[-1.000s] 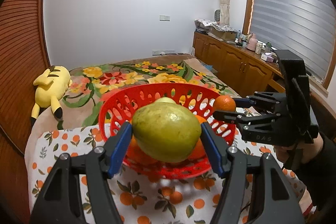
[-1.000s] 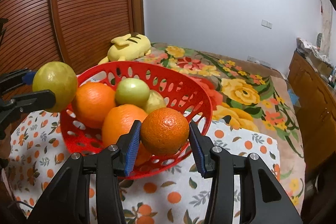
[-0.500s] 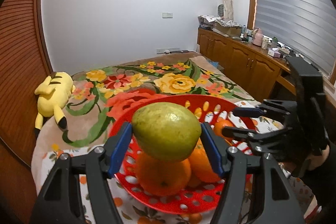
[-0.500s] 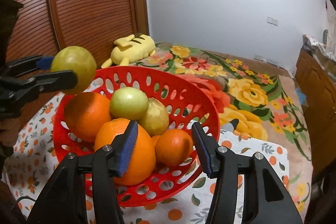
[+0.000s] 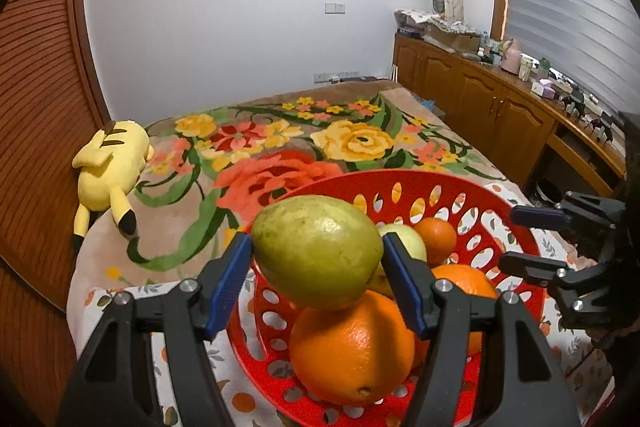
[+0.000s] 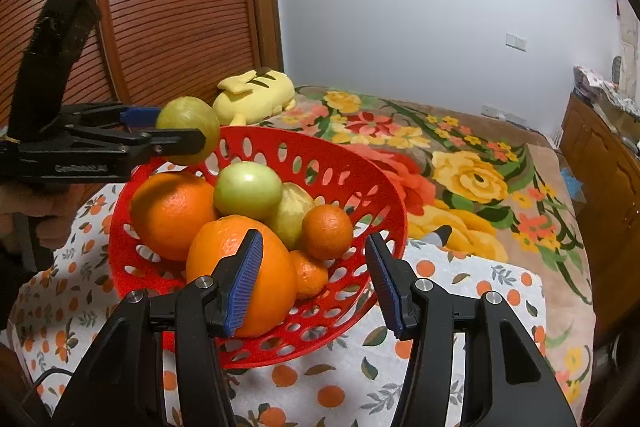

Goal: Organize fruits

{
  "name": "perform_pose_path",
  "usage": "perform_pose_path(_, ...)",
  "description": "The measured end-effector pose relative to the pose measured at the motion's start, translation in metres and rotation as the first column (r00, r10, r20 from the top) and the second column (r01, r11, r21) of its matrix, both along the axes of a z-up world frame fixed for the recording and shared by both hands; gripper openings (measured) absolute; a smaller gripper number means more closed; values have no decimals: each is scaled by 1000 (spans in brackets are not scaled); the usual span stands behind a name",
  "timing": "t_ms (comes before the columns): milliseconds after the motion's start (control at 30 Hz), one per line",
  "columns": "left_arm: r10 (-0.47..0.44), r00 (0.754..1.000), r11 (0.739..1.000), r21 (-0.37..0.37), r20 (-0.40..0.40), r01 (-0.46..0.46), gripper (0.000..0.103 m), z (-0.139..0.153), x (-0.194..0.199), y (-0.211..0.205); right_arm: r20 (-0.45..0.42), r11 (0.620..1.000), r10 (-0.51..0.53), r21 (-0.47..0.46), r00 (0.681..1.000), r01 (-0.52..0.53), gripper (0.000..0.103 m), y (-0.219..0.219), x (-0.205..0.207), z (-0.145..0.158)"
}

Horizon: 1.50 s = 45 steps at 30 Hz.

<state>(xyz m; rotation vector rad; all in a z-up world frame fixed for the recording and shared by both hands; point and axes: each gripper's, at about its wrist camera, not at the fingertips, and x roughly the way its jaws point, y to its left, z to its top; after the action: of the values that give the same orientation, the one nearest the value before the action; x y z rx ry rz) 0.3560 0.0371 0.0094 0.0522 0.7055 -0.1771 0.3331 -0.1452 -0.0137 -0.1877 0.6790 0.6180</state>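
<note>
The left gripper (image 5: 316, 259) clamps a large yellow-green guava-like fruit (image 5: 318, 251) above the red perforated plastic basket (image 5: 520, 235), apparently for release there. The right gripper (image 6: 314, 279), jaws parted and empty, hangs before the small round orange (image 6: 327, 231). Only its view shows the person's hand (image 6: 28, 211).

Four oranges (image 6: 173, 214), three green fruits (image 6: 247, 190), one red basket (image 6: 372, 183), one plush toy (image 6: 256, 94)

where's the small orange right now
In the right wrist view the small orange sits inside the red basket, right of the pale green fruit, just beyond the open right gripper.
</note>
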Motion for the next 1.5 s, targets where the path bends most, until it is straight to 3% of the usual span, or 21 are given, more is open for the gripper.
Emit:
perform_pose_path(100, 2, 999, 1000, 13, 50, -2, 66, 6, -7, -4, 1, 1000, 5, 2, 1000, -5, 54, 1, -3, 0)
perform_pose_path(600, 2, 998, 1000, 11, 60, -2, 66, 7, -39, -7, 15, 1000, -23, 16, 1000, 22, 54, 0, -24, 5)
perform_pose_path(1167, 8, 997, 1000, -21, 78, -6, 66, 2, -119, -19, 18, 992, -114, 59, 993, 113, 54, -17, -84, -7)
perform_pose_path(1500, 10, 992, 1000, -29, 126, -6, 75, -1, -165, -30, 64, 980, -181, 91, 981, 175, 72, -28, -117, -1)
